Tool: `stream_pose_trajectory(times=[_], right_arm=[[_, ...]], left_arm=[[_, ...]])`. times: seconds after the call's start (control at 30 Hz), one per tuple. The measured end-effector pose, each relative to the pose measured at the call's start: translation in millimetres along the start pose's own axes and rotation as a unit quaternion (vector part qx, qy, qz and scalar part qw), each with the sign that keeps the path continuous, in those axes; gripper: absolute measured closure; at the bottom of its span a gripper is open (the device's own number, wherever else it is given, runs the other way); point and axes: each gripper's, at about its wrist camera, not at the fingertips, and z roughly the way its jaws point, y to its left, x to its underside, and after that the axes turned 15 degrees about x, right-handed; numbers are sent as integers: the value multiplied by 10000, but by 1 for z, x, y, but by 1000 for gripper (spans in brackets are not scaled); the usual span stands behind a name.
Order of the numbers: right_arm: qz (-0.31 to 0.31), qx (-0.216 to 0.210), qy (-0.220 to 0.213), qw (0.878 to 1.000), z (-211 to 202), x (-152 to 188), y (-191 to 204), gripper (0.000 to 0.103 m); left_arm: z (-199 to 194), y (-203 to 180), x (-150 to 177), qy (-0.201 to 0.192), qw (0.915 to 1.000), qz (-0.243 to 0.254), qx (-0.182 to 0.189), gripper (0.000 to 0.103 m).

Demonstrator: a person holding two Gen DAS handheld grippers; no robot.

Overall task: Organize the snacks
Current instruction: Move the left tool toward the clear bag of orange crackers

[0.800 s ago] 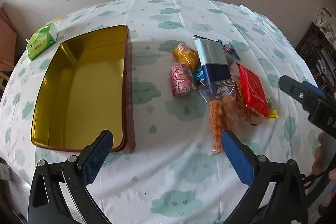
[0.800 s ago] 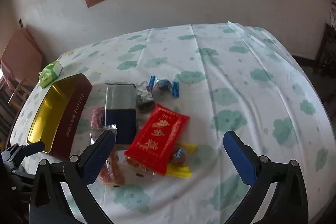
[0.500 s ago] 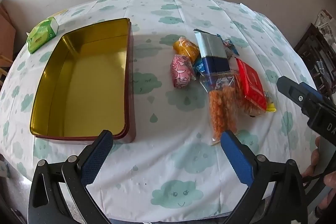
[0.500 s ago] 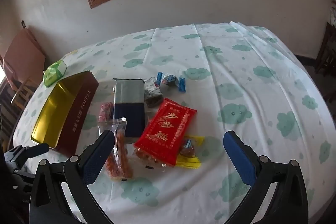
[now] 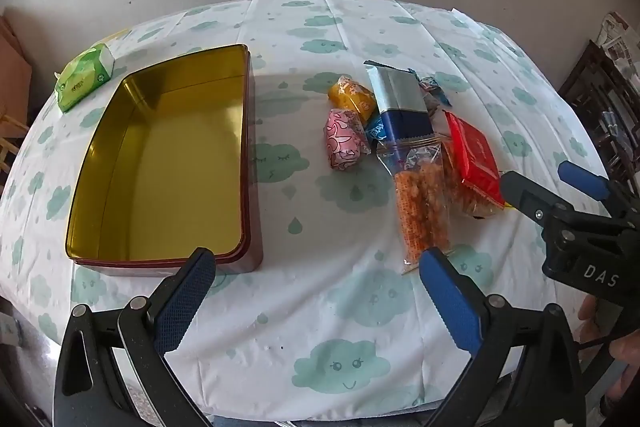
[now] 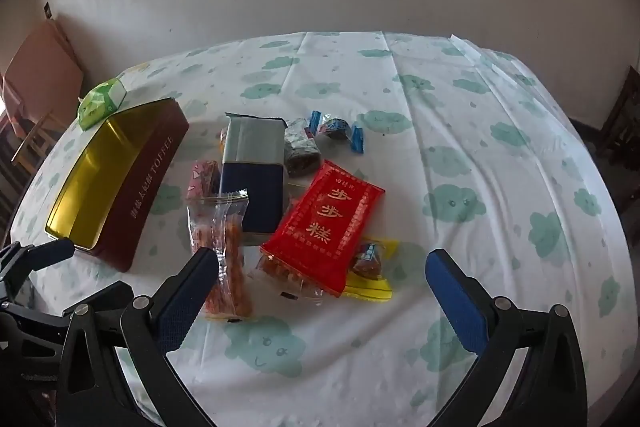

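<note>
Both claws wide, nothing held: left gripper (image 5: pixel 312 291) tilted down over table edge nr tin (image 5: pixel 96 163); right gripper (image 6: pixel 320 287) angled over snack pile, red packet (image 6: pixel 328 223) btwn jaws' line, untouched. Tissue pack (image 5: pixel 84 77) beyond tin.

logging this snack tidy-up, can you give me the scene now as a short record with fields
container: open gold-lined tin, nothing inside it
snacks: loose heap on the tablecloth, beside the tin, none packed yet
top of heap: red packet lying over other snacks
nearest to left tool: clear bag of orange sticks
also in heap: blue and silver pack, pink wrapped snack
off to the side: green tissue pack past the tin
left tool: open, holding nothing
right tool: open, holding nothing
</note>
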Motion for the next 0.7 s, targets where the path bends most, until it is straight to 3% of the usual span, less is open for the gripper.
stream_pose_trajectory(times=[0.3, 0.7], right_arm=[[-7, 163, -80, 9998, -6, 0, 0, 0], [75, 264, -145, 9995, -8, -1, -6, 1]], left_arm=[[0, -8, 0, -19, 9998, 107, 142, 3], [4, -8, 1, 12, 9997, 185, -127, 3]])
